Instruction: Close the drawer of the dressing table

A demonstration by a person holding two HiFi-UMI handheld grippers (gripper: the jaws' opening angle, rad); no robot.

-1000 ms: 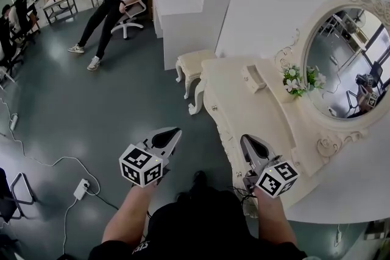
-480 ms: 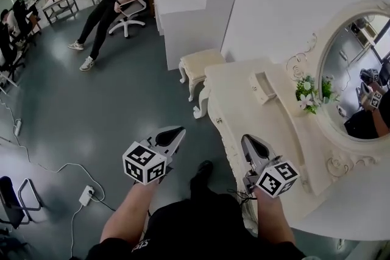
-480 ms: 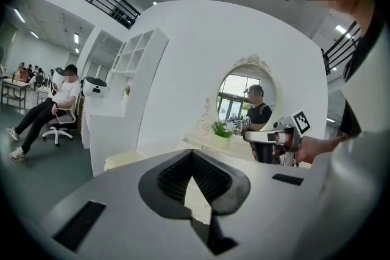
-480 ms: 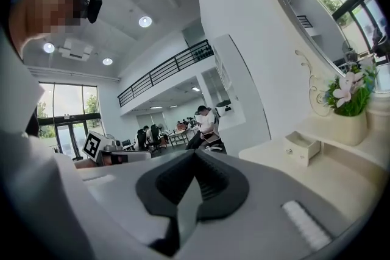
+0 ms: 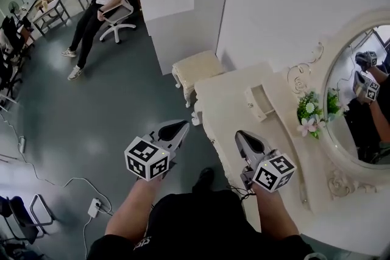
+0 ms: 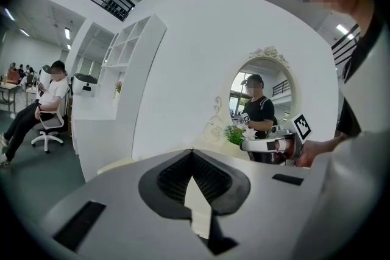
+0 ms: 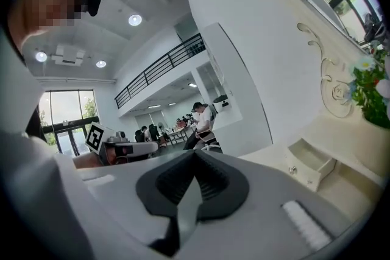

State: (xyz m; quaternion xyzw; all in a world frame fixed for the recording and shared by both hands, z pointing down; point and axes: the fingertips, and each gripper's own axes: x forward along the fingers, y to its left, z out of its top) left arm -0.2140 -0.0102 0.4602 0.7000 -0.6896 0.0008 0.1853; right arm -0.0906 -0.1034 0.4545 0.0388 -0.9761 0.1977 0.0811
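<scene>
Gripper of left hand (image 5: pixel 180 125): pressed together, empty, held over the floor (image 5: pixel 91 131) beside the dressing table (image 5: pixel 226 94), probably idle.
Gripper of right hand (image 5: pixel 240 134): pressed together, empty, aimed along that table, likely for pushing.
Drawer (image 5: pixel 260 103): pulled open on top of the table, ahead, not yet touched.

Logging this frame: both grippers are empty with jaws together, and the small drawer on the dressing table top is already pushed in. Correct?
Not quite. The small drawer on the dressing table is pulled out with its inside showing, as the right gripper view makes plain. The left gripper and right gripper are indeed empty with jaws together.
</scene>
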